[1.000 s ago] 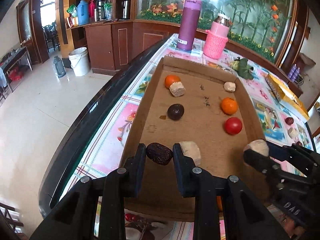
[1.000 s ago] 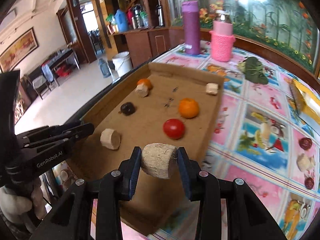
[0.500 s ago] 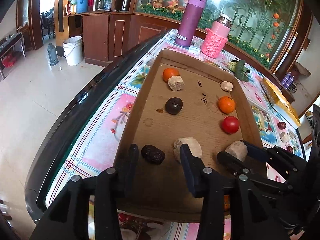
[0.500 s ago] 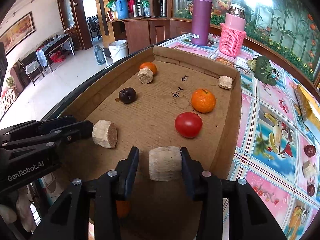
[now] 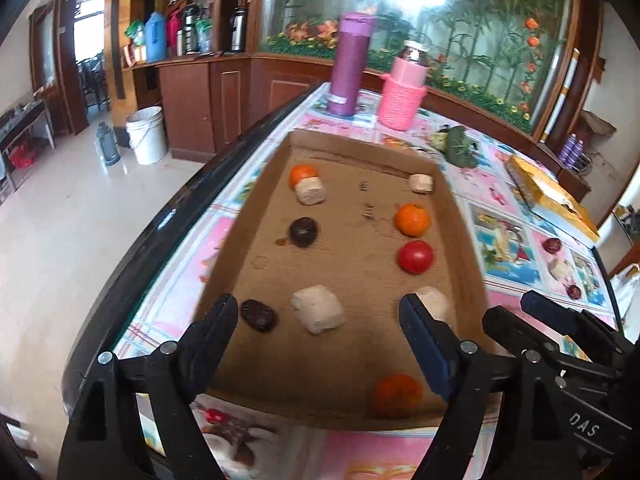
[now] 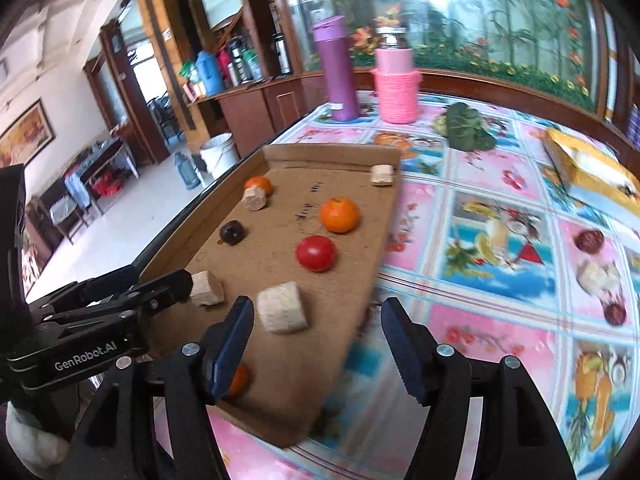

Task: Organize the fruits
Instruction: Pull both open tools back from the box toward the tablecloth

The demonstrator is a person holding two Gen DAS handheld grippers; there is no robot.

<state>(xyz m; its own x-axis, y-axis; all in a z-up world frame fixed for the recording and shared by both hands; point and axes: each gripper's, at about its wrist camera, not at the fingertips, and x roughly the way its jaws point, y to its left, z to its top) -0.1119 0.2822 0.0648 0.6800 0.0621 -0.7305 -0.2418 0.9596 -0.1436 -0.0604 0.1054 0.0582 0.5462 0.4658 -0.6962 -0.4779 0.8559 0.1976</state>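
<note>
Both wrist fisheyes look steeply down and forward from close over the shallow brown cardboard tray (image 5: 464, 216) (image 6: 384, 216), left view from its left, right view rightward, sharing it.

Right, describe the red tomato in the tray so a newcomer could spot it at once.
Find the long cardboard tray at the table's edge, in front of the purple flask. Look down its right-hand side, seen from the left wrist camera. The red tomato sits just nearer than the orange, and it is the only smooth, shiny red ball among pale chunks and dark fruits.
</note>
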